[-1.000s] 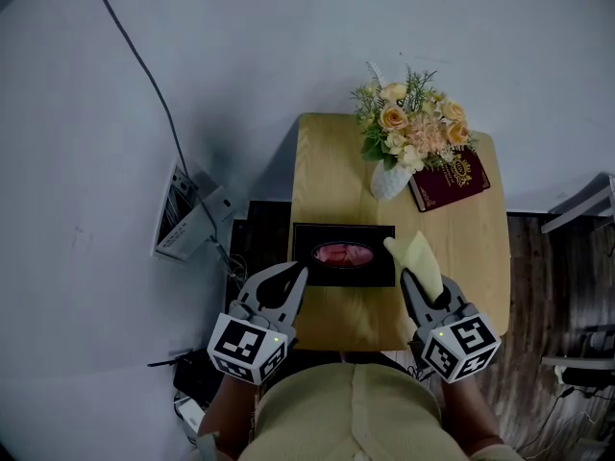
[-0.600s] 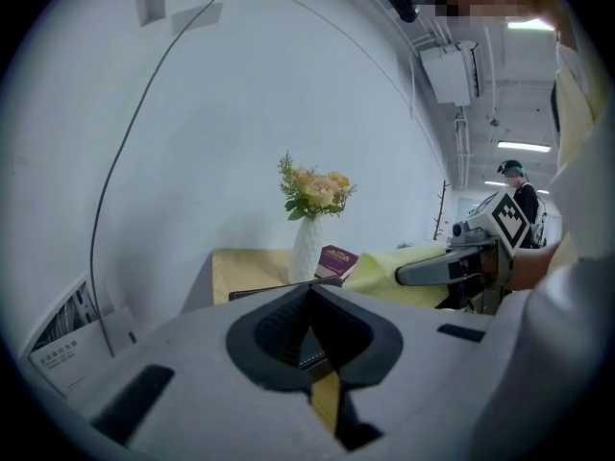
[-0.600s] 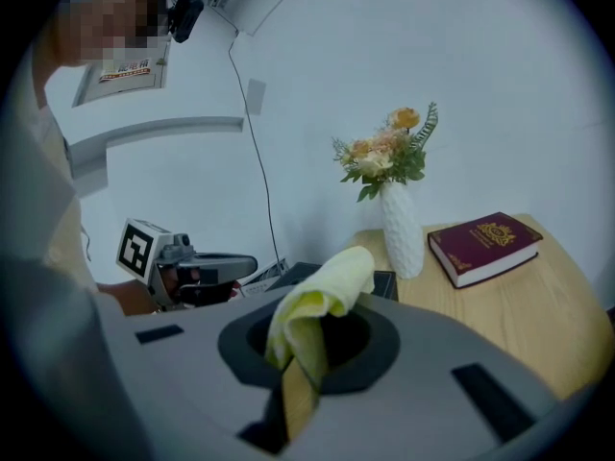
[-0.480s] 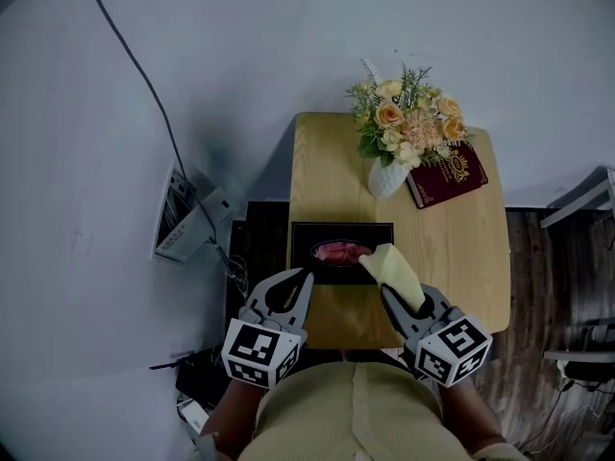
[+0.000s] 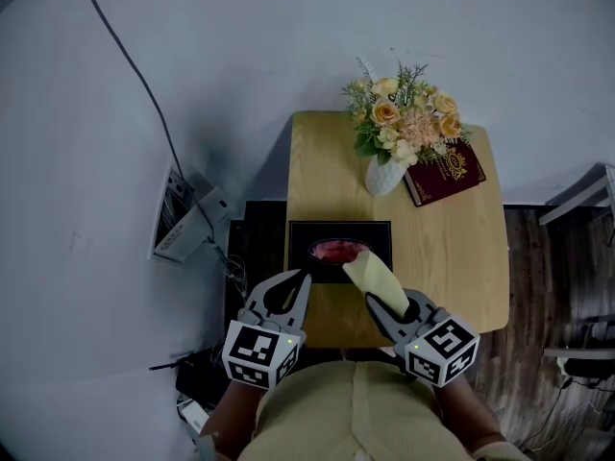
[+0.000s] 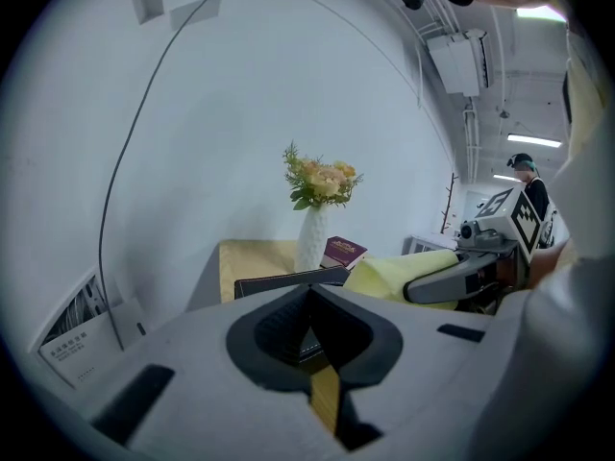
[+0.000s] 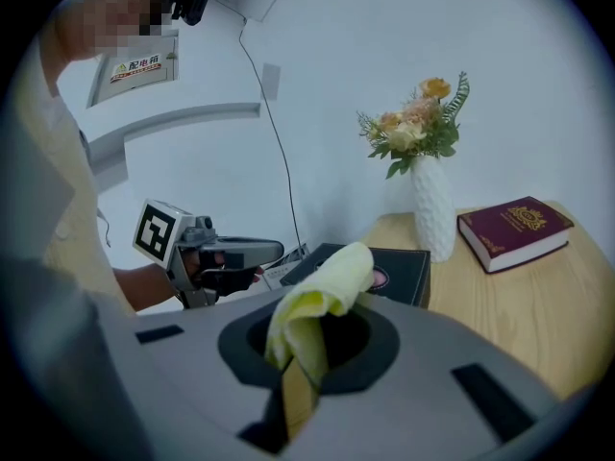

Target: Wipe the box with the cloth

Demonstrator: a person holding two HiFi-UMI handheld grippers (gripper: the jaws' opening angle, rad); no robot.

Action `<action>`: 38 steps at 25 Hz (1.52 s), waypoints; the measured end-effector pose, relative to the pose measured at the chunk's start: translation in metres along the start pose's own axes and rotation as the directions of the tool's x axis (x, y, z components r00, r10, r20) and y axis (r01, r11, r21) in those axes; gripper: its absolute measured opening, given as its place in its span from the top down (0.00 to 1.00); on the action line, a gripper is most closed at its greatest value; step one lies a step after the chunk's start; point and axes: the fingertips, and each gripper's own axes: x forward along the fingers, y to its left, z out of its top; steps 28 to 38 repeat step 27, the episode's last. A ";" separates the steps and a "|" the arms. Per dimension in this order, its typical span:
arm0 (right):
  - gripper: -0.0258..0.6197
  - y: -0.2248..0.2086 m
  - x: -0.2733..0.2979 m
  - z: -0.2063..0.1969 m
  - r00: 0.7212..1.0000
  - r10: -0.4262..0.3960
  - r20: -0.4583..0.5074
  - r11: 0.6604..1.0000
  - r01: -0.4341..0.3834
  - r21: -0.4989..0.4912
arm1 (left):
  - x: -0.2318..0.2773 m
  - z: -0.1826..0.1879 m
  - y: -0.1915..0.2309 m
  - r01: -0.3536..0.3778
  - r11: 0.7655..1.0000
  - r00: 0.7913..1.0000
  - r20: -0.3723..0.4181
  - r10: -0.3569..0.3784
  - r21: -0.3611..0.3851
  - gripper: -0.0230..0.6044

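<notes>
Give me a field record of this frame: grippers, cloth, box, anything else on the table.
left gripper: shut, empty, near the box's near left corner
right gripper: shut on yellow cloth
yellow cloth: sticks out past the jaws, over the box's near right part; contact unclear
black box: flat on wooden table, pink oval opening on top
white vase: upright at the far side, holds flowers
maroon book: flat, right of the vase

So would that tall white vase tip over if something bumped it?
Probably fairly easily: the vase looks tall and narrow, with a wide bouquet on top, so likely top-heavy. It seems ceramic, so it may well break.
</notes>
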 end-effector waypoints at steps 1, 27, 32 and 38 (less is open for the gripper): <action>0.91 0.000 0.001 -0.001 1.000 0.000 -0.003 1.000 0.000 -0.003 | 0.000 -0.001 0.000 -0.001 1.000 1.000 -0.002 0.001 -0.005 0.93; 0.91 0.003 0.008 -0.001 0.998 0.059 -0.008 0.998 -0.059 0.032 | 0.008 -0.006 -0.004 -0.003 1.000 1.000 -0.027 0.003 0.020 0.93; 0.91 0.003 0.008 -0.001 0.998 0.059 -0.008 0.998 -0.059 0.032 | 0.008 -0.006 -0.004 -0.003 1.000 1.000 -0.027 0.003 0.020 0.93; 0.91 0.003 0.008 -0.001 0.998 0.059 -0.008 0.998 -0.059 0.032 | 0.008 -0.006 -0.004 -0.003 1.000 1.000 -0.027 0.003 0.020 0.93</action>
